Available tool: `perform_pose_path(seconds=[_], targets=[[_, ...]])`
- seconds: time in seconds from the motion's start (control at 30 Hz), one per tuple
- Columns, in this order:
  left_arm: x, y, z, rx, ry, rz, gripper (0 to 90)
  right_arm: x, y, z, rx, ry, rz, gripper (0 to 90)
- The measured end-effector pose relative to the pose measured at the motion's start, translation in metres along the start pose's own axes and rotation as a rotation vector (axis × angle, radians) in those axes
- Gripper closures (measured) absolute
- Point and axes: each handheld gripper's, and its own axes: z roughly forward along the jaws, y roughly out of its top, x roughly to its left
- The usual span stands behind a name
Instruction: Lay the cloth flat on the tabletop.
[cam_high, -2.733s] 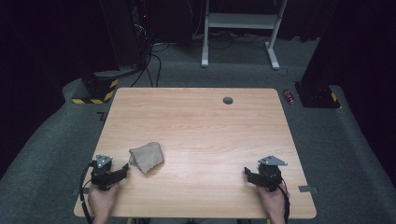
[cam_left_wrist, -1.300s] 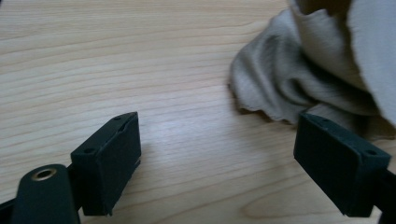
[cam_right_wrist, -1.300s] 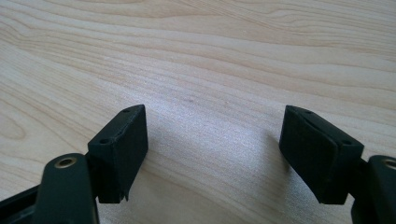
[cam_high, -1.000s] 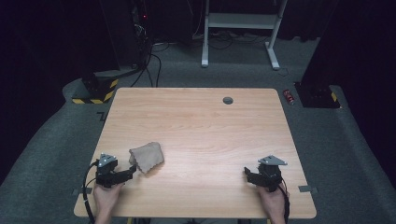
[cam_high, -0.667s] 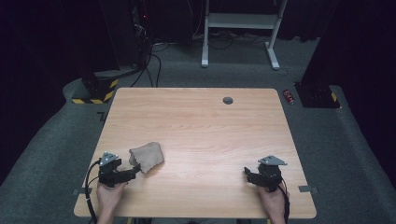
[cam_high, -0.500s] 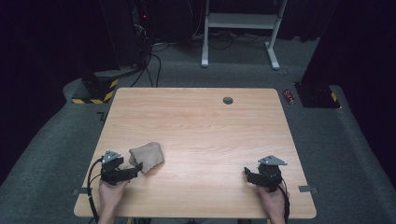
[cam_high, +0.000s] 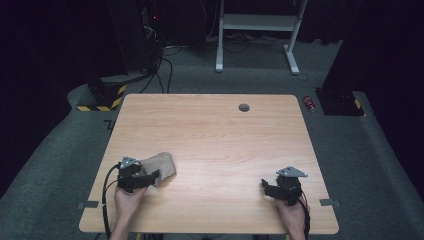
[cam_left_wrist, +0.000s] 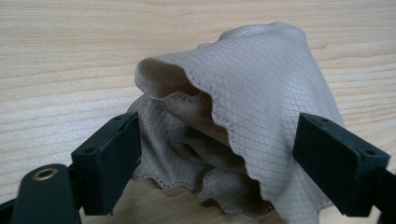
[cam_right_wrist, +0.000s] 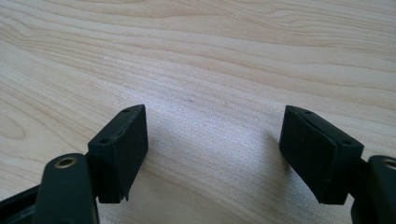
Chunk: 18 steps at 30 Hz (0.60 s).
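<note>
A crumpled beige cloth (cam_high: 161, 165) with a quilted weave lies near the front left of the wooden table (cam_high: 215, 135). My left gripper (cam_high: 150, 177) is right at its near edge, jaws wide apart. In the left gripper view the cloth (cam_left_wrist: 247, 107) bulges up between the two black pads (cam_left_wrist: 108, 163), which stand on either side of its folds without pinching them. My right gripper (cam_high: 266, 188) rests near the table's front right, open, with bare wood between its pads (cam_right_wrist: 119, 149).
A small round dark grommet (cam_high: 244, 107) sits near the table's far edge. Beyond the table are grey carpet, cables, a white desk frame (cam_high: 255, 30) and yellow-black striped blocks (cam_high: 107, 95). A small red object (cam_high: 310, 102) lies on the floor at right.
My left gripper has slid right and forward to the cloth, so its jaws now straddle the cloth's near edge. The right gripper has stayed put.
</note>
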Motion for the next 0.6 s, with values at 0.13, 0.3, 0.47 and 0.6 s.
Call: perform_pose_path(seconds=[0.13,0.3,0.47,0.6], targets=[[0.001,0.000,0.003,0.004,0.009,-0.009,19.3,0.000,0.000,0.000,0.000,0.000,0.000,23.5],[0.001,0.005,0.006,0.040,0.008,0.003,35.3,0.000,0.000,0.000,0.000,0.000,0.000,23.5],[-0.002,0.011,0.007,0.040,-0.028,0.037,64.8,0.000,0.000,0.000,0.000,0.000,0.000,23.5],[-0.007,0.014,0.010,0.046,-0.050,0.058,80.0,0.000,0.000,0.000,0.000,0.000,0.000,23.5]])
